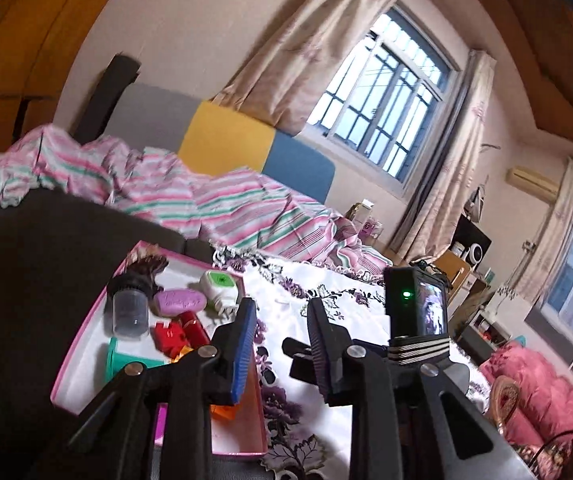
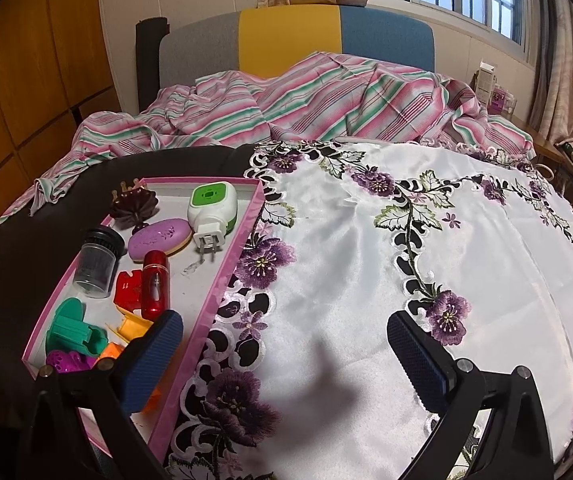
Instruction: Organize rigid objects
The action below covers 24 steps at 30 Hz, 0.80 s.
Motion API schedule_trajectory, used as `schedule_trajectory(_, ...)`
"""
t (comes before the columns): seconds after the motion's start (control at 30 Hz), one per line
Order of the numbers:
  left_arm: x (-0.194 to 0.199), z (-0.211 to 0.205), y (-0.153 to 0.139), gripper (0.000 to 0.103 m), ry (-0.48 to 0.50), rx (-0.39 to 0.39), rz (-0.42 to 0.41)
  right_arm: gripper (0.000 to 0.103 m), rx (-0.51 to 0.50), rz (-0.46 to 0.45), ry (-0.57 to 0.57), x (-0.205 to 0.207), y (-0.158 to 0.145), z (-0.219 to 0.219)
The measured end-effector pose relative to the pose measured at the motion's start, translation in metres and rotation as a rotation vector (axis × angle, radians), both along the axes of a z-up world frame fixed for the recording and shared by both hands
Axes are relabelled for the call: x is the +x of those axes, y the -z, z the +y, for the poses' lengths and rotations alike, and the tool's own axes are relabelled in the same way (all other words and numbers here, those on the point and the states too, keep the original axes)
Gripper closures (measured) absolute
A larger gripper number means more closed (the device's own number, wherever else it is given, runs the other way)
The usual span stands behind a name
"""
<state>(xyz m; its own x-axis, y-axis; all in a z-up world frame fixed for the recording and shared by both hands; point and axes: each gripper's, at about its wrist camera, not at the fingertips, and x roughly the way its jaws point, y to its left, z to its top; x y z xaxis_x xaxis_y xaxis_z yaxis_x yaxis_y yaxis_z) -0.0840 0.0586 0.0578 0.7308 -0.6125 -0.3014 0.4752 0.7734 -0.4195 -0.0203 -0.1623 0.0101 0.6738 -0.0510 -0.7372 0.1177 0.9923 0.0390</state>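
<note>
Everything small sits in the pink tray; both grippers empty.

The tray (image 2: 242, 240) lies left on the table, its long axis running near to far. Right gripper (image 2: 286, 356) hangs spread wide just right of it; left gripper (image 1: 282, 344), released, hovers over its right edge.

Left wrist view is tilted, low over the tray (image 1: 86, 354); right wrist view looks level toward the headboard (image 2: 294, 36); both share the tray (image 2: 230, 264).

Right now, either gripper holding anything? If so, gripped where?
Nothing held. The left gripper is open with an empty gap above the floral cloth. The right gripper is wide open, also empty; the items sit in the pink tray.
</note>
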Motion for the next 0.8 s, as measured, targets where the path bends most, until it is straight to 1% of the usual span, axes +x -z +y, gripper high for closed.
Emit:
schedule_trajectory(0.07, -0.004, -0.004, -0.002, 0.077, -0.010, 0.026, -0.039, 0.000, -0.004, 0.001, -0.005, 0.000, 0.001, 0.001)
schedule_trajectory(0.17, -0.007, -0.008, -0.001, 0.077, -0.019, 0.055, -0.062, 0.000, -0.008, 0.003, -0.009, 0.001, 0.001, 0.002)
schedule_trajectory(0.33, -0.009, -0.008, 0.000, 0.077, -0.018, 0.061, -0.082, 0.000, -0.009, 0.003, 0.005, 0.003, 0.002, -0.002)
schedule_trajectory(0.53, -0.004, -0.004, -0.002, 0.077, -0.048, 0.052, -0.086, 0.000, -0.015, 0.005, 0.002, 0.005, 0.003, -0.002)
schedule_trajectory(0.6, 0.002, -0.002, -0.002, 0.077, -0.064, 0.051, -0.065, 0.000, -0.014, 0.006, 0.001, 0.005, 0.003, -0.002)
schedule_trajectory(0.67, 0.011, 0.000, 0.001, 0.077, -0.097, 0.058, -0.015, 0.000, -0.018, 0.006, 0.003, 0.004, 0.002, -0.002)
schedule_trajectory(0.7, 0.015, 0.001, 0.002, 0.077, -0.122, 0.068, 0.006, 0.000, -0.017, 0.005, 0.005, 0.003, 0.002, -0.002)
schedule_trajectory(0.73, 0.021, 0.002, 0.005, 0.077, -0.167, 0.096, 0.040, 0.000, -0.014, 0.003, 0.005, 0.002, 0.002, -0.003)
schedule_trajectory(0.8, 0.029, 0.002, 0.010, 0.077, -0.223, 0.132, 0.095, 0.000, -0.012, 0.007, 0.007, 0.001, 0.001, -0.003)
